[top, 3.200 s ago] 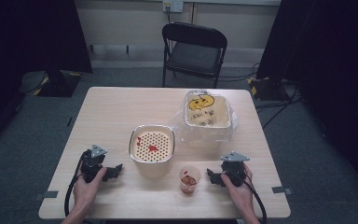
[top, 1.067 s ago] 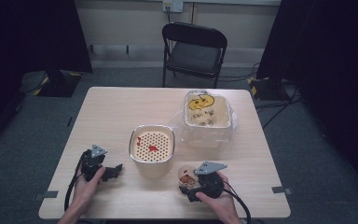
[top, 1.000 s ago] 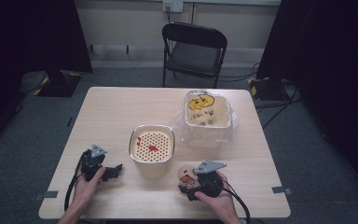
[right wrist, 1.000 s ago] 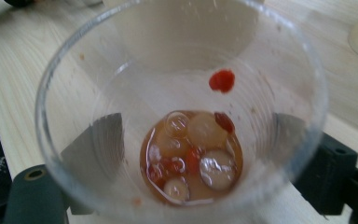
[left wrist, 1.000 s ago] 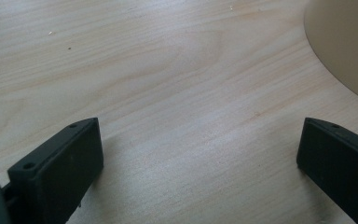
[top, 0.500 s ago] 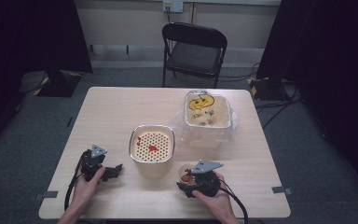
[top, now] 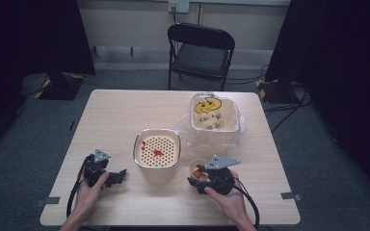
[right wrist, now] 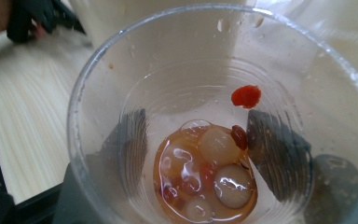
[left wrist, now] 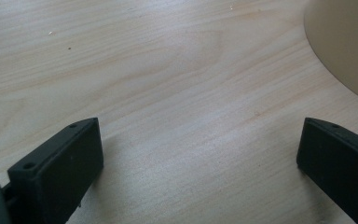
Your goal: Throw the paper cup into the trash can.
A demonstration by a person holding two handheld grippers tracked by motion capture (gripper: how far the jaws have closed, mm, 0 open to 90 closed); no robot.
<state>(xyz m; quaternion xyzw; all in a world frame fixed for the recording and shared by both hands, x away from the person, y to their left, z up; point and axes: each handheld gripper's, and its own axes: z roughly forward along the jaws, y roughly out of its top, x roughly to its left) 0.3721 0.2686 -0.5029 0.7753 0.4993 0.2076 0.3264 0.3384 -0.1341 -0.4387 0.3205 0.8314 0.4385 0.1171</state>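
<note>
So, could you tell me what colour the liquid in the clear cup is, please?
Amber-orange liquid with pale round pieces, clearest in the right gripper view.

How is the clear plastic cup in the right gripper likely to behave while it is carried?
The clear plastic cup looks thin-walled, so it probably flexes under the right gripper. Only a shallow pool of syrup and fruit lies at its bottom, so it is likely light. The liquid may slosh if tilted.

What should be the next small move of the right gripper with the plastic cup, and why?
Probably carry the clear plastic cup toward the strainer bowl just to its left, kept upright. The right gripper has just been closing and its fingers now press the cup's sides. The cup holds brownish liquid with round pieces, and the strainer already carries red bits.
</note>
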